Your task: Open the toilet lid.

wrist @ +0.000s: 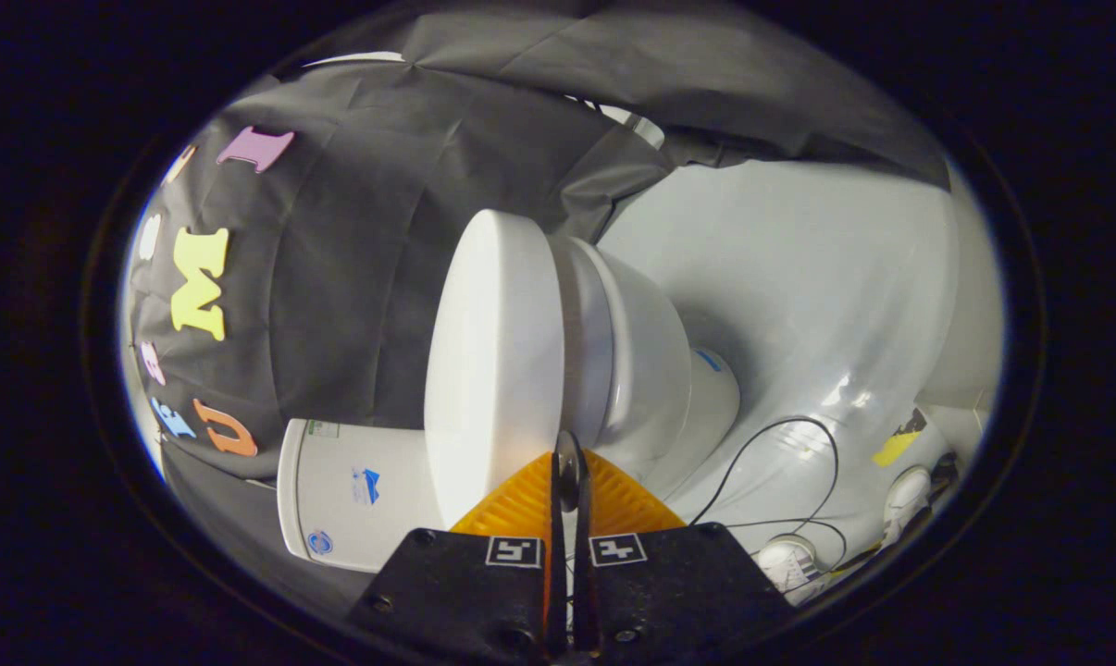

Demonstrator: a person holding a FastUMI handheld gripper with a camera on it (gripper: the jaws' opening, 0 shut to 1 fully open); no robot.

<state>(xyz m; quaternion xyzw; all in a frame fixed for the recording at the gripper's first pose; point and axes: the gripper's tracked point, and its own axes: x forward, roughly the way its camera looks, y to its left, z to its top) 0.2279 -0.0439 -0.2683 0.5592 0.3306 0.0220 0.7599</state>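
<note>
While the jaws stand nearly closed, holding nothing | toilet lid [493, 361] down just ahead | gripper [569, 467]

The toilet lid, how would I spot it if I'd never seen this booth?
Start at the white toilet standing on the pale floor in front of the black cloth wall. The toilet lid is the broad, smooth white oval slab covering its bowl, with the cistern beside it. The claw, nearly shut, has its tips right at the lid's edge; unlike the rounded bowl, the lid is flat.
</note>
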